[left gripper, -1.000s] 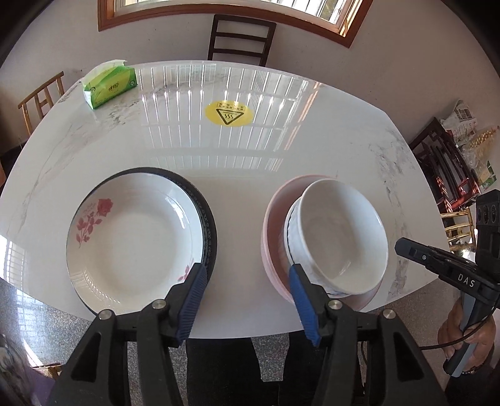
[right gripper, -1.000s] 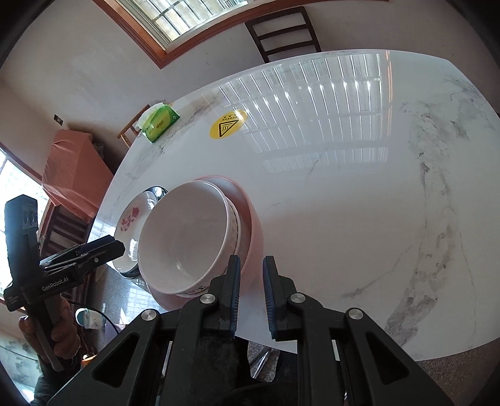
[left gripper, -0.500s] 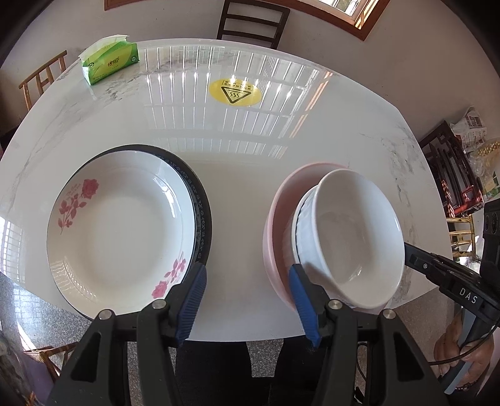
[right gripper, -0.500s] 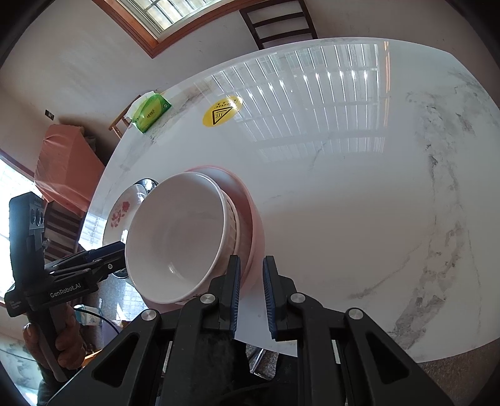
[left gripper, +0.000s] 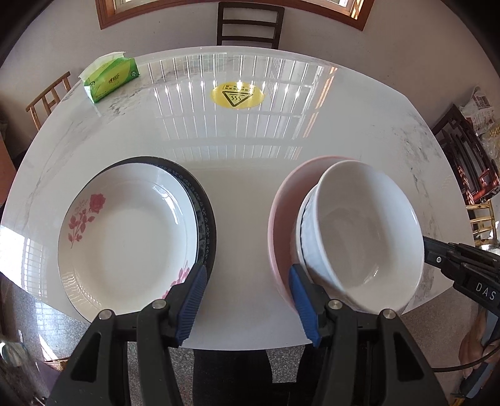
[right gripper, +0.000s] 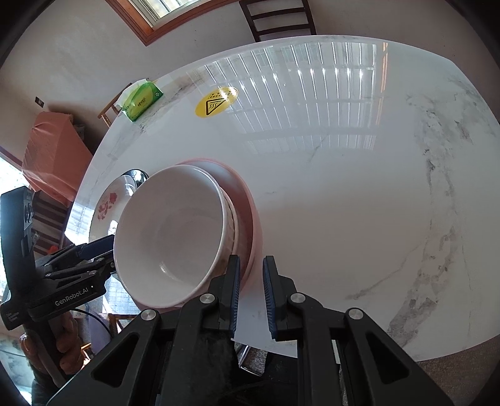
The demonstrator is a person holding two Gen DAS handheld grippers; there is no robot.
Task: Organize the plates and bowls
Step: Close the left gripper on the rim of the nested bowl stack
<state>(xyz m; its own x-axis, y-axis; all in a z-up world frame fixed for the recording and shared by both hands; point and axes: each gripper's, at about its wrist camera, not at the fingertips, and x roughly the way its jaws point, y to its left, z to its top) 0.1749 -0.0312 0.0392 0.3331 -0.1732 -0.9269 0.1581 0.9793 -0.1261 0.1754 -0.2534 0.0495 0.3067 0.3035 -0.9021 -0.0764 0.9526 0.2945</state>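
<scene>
On the white marble table [left gripper: 243,175] a white plate with red roses [left gripper: 125,234] lies on a dark-rimmed plate [left gripper: 208,225] at the left. To the right, a pink dish [left gripper: 281,212] holds a ribbed white bowl [left gripper: 307,231] with a plain white bowl [left gripper: 359,231] nested in it, tilted. My left gripper [left gripper: 247,281] hangs open over the bare strip between the two stacks, nothing between its blue pads. My right gripper [right gripper: 251,274] is shut and empty, just right of the pink dish [right gripper: 251,215] and white bowl [right gripper: 175,231], above the table's near edge.
A green tissue pack [left gripper: 109,79] and a yellow hot-surface sticker [left gripper: 237,95] are on the far half of the table. A dark chair [left gripper: 250,25] stands behind it, a wooden chair [left gripper: 47,100] at the left, dark furniture [left gripper: 462,162] at the right.
Both grippers have sunk a little toward the table, so the plates and bowls look larger. Neither gripper's jaws have changed and no dish has moved.
</scene>
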